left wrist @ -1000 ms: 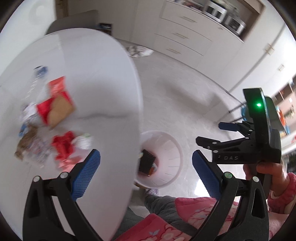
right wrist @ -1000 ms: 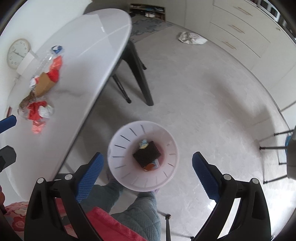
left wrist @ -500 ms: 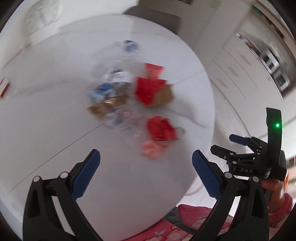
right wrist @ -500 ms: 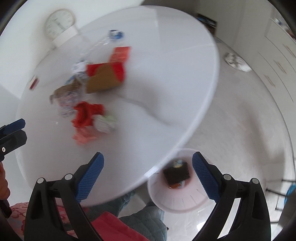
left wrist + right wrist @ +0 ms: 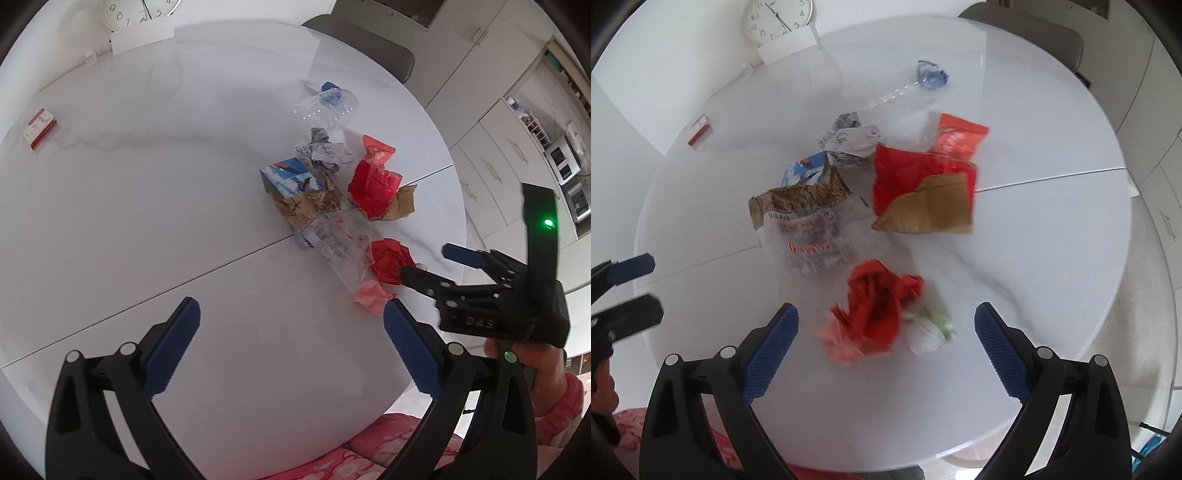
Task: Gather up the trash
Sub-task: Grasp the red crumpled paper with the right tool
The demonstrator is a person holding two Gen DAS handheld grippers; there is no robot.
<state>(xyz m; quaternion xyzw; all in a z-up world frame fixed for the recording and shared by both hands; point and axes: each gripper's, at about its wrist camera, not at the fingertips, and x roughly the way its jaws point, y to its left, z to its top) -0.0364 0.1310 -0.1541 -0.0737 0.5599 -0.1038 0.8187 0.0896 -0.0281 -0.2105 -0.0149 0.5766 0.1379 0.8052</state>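
Trash lies in a heap on the round white table [image 5: 147, 206]. A crumpled red wrapper [image 5: 879, 302], a pink paper ball [image 5: 842, 347] and a white-green wad [image 5: 929, 328] lie nearest, just ahead of my open, empty right gripper [image 5: 886, 339]. Farther back are a clear printed bag [image 5: 812, 240], a red and brown torn carton [image 5: 923, 195], an orange packet [image 5: 960, 136], crumpled paper [image 5: 849, 140] and a clear bottle [image 5: 923, 79]. My left gripper [image 5: 291, 336] is open and empty over bare table, left of the heap. The right gripper shows in the left wrist view [image 5: 439, 266].
A small red-white box [image 5: 40, 127] lies at the table's far left. A clock [image 5: 777, 16] leans on the wall behind a white card. A grey chair [image 5: 1023, 33] stands at the far side. Cabinets [image 5: 498, 155] line the right wall.
Both grippers swung from the floor bin up and over the table. The bin has left both views. The trash heap is now closer and centred ahead of the right gripper.
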